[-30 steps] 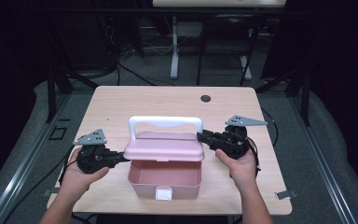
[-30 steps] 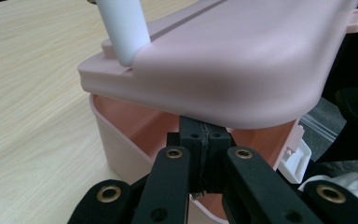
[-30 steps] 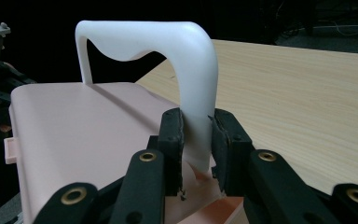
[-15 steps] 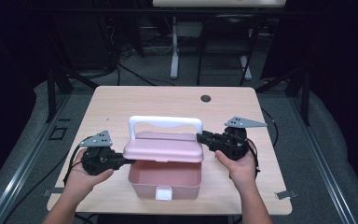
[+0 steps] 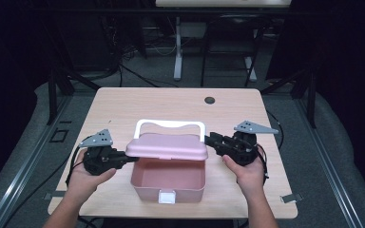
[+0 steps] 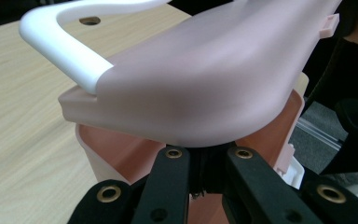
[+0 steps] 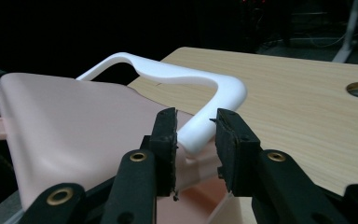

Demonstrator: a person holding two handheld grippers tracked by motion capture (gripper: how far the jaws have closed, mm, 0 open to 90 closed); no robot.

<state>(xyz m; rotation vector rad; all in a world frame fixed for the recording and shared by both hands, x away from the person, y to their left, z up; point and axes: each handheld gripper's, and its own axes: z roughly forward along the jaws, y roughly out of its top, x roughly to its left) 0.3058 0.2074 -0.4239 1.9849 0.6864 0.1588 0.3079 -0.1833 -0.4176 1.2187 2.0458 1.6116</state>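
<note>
High view first: one pink lunch box (image 5: pixel 167 180) sits on the table (image 5: pixel 123 104), right between the two claws, and its one pink lid (image 5: pixel 168 146) is raised off the front rim, so the bare inside of the box shows below it. The left gripper (image 5: pixel 129 160) is clamped shut on the lid's left edge; in the left gripper view the lid (image 6: pixel 205 79) arches just above and ahead of the closed jaws, with the box wall (image 6: pixel 116 149) underneath. Over to the right gripper (image 5: pixel 210 141): its jaws have just been opening, and in the right gripper view they stand apart on either side of the one white handle (image 7: pixel 205 122), which passes between them without either pad pressing on it, as far as I can tell. So the job, by my reading, is partway: the lid is lifted and held up by the left claw, the right claw looks to be letting go, and what remains is to swing the lid fully back or set it down. Count: one box, one lid, one handle, two grippers, one round hole (image 5: pixel 210 100) in the tabletop beyond the right claw.
</note>
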